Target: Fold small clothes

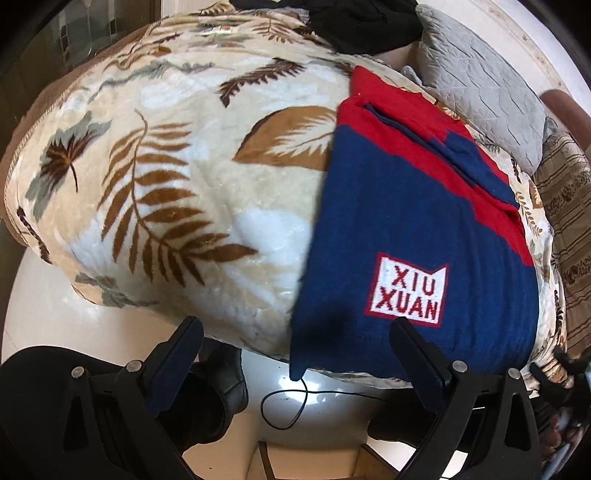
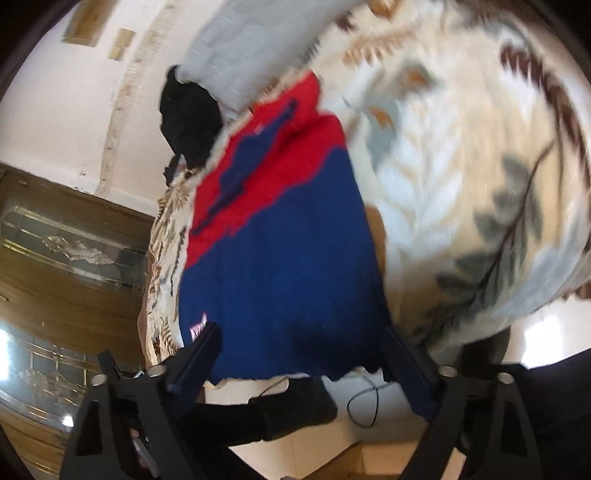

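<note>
A small navy and red sweater (image 1: 413,206) with a white "XIU XUAN" patch (image 1: 406,291) lies flat on a leaf-print blanket (image 1: 177,155), its navy hem hanging over the near edge. My left gripper (image 1: 295,336) is open and empty, just before the hem's left corner. In the right wrist view the same sweater (image 2: 280,243) fills the middle, blurred. My right gripper (image 2: 299,343) is open, its fingers either side of the hem's near edge, holding nothing.
A grey quilted pillow (image 1: 476,77) and a black garment (image 1: 354,22) lie at the blanket's far end. A thin black cable (image 1: 291,402) lies on the glossy white floor below. A dark shoe (image 2: 295,410) and a wooden cabinet (image 2: 74,258) are nearby.
</note>
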